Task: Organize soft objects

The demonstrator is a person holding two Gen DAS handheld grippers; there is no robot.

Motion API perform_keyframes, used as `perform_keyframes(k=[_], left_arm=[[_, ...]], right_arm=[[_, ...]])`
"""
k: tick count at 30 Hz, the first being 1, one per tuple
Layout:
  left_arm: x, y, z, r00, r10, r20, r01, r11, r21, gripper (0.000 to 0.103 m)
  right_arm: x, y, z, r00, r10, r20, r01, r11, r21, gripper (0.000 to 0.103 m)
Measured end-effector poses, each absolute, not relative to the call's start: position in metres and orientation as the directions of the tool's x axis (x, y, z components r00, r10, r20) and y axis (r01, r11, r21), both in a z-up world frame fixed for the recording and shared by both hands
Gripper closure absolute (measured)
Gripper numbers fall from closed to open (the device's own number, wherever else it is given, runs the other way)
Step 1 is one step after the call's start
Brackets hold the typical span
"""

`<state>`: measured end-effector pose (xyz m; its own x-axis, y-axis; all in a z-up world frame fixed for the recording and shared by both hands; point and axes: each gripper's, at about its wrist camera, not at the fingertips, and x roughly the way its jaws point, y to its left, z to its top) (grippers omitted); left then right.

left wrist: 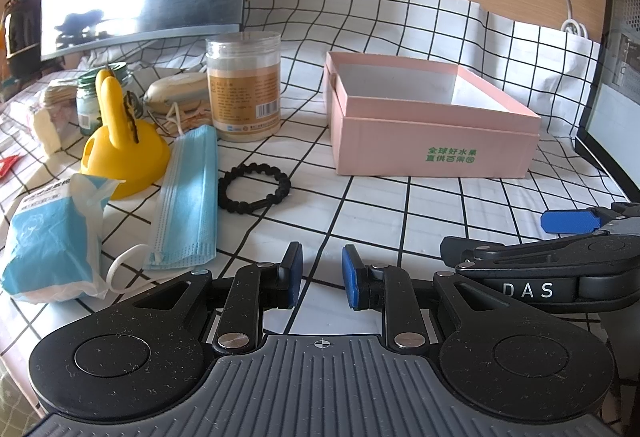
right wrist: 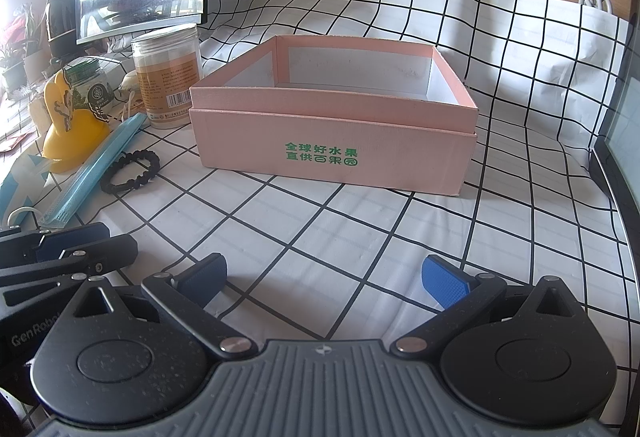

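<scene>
Left of left tongs (left wrist: 322, 279) | face mask (left wrist: 184, 197) | apart

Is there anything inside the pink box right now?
No, the pink box shows only its bare white floor and inner walls in the right wrist view.

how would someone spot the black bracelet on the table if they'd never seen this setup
Start at the pink box on the checked tablecloth and look to its left. The black bracelet lies flat between the box and the blue face mask, in front of the clear jar. It is the only dark beaded ring there.
</scene>
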<state>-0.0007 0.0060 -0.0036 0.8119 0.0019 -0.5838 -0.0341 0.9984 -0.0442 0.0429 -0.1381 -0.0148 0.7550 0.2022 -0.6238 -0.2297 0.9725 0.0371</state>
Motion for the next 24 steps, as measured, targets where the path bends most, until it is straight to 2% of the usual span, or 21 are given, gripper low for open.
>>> perform_keyframes(k=[6,9,11,14,17,20,24], left_arm=[[0.001,0.003,-0.002,0.796,0.008,-0.606,-0.018,1.000,-0.010,0.079],[0.003,0.010,0.004,0.759,-0.025,-0.651,-0.002,0.999,-0.040,0.079],[0.006,0.019,0.008,0.724,-0.071,-0.686,0.010,0.996,-0.093,0.079],[0.012,0.041,0.015,0.652,-0.192,-0.733,0.020,0.971,-0.237,0.082],[0.004,0.069,0.028,0.639,-0.315,-0.702,0.051,0.928,-0.370,0.082],[-0.022,0.099,0.058,0.732,-0.211,-0.648,0.007,0.953,-0.302,0.081],[-0.043,0.134,0.075,0.795,0.139,-0.590,-0.218,0.974,-0.065,0.081]], right_arm=[[0.040,-0.149,-0.015,0.753,0.208,-0.624,-0.230,0.972,0.047,0.000],[0.048,-0.150,-0.007,0.696,0.210,-0.687,-0.248,0.968,0.045,0.000],[0.054,-0.147,-0.003,0.665,0.192,-0.722,-0.234,0.971,0.043,0.000],[0.060,-0.141,-0.003,0.638,0.167,-0.752,-0.212,0.976,0.037,0.000],[0.062,-0.139,-0.002,0.611,0.149,-0.778,-0.191,0.981,0.038,0.000],[0.060,-0.136,-0.001,0.596,0.135,-0.791,-0.174,0.984,0.036,0.000],[0.048,-0.130,-0.003,0.599,0.152,-0.786,-0.205,0.978,0.033,0.000]])
